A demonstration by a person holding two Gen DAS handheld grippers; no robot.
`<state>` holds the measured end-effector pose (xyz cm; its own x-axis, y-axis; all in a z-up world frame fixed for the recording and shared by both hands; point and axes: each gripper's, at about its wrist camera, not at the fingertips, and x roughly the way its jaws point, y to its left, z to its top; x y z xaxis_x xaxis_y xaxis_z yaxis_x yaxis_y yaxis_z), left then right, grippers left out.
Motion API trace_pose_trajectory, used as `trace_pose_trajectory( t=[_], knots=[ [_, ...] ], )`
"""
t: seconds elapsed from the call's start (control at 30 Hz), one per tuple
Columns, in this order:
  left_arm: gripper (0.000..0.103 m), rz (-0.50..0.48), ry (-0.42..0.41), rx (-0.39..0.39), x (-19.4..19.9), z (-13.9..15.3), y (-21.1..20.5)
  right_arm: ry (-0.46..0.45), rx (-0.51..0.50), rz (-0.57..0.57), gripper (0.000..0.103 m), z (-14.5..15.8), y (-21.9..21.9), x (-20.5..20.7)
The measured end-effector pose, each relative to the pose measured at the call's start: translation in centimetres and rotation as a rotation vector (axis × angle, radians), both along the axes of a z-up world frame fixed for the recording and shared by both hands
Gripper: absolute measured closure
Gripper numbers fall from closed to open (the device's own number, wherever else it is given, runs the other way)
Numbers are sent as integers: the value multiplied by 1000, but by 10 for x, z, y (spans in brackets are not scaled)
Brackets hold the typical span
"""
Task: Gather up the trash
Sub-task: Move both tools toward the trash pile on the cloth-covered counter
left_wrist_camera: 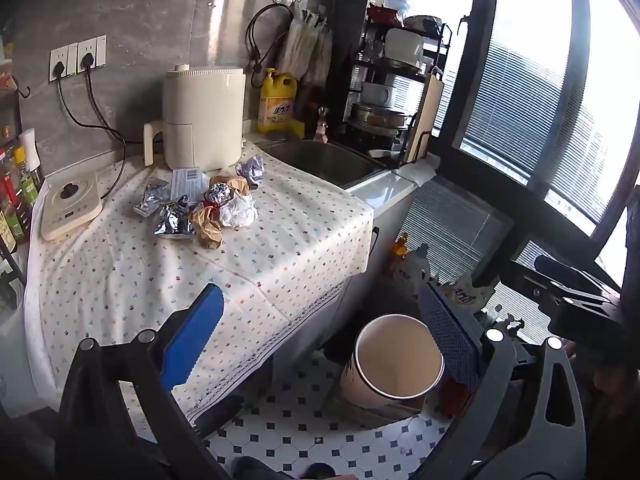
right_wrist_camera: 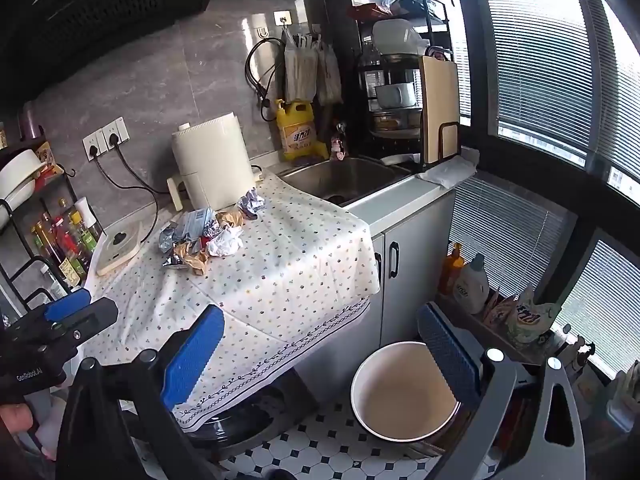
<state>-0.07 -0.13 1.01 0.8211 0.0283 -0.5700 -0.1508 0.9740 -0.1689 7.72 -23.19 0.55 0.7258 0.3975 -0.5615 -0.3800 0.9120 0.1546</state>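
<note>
A pile of trash (left_wrist_camera: 202, 206) lies on the dotted tablecloth (left_wrist_camera: 280, 240): foil wrappers, brown crumpled paper and a white paper ball (left_wrist_camera: 238, 210). The pile also shows in the right wrist view (right_wrist_camera: 208, 236). A round bin (left_wrist_camera: 396, 360) with a cream inside stands on the tiled floor below the counter's edge; it also shows in the right wrist view (right_wrist_camera: 404, 392). My left gripper (left_wrist_camera: 320, 344) is open and empty, held back from the counter above the floor. My right gripper (right_wrist_camera: 320, 354) is open and empty, near the bin. The left gripper shows at the left edge of the right wrist view (right_wrist_camera: 64, 312).
A cream air fryer (left_wrist_camera: 204, 116) stands behind the pile. A small cooktop (left_wrist_camera: 70, 204) lies to the left, with bottles (left_wrist_camera: 20, 184) beside it. A sink (left_wrist_camera: 324, 160), a yellow detergent bottle (left_wrist_camera: 278, 100) and a dish rack (left_wrist_camera: 396, 80) are at the right. More bottles (right_wrist_camera: 472, 276) stand by the window.
</note>
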Motion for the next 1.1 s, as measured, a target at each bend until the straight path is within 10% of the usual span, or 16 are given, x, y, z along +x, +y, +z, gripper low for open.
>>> trace_pose_trajectory(
  t=[1.1],
  knots=[
    [6, 10, 31, -19, 12, 1, -2, 111, -11, 43, 8, -2, 10, 15]
  ],
)
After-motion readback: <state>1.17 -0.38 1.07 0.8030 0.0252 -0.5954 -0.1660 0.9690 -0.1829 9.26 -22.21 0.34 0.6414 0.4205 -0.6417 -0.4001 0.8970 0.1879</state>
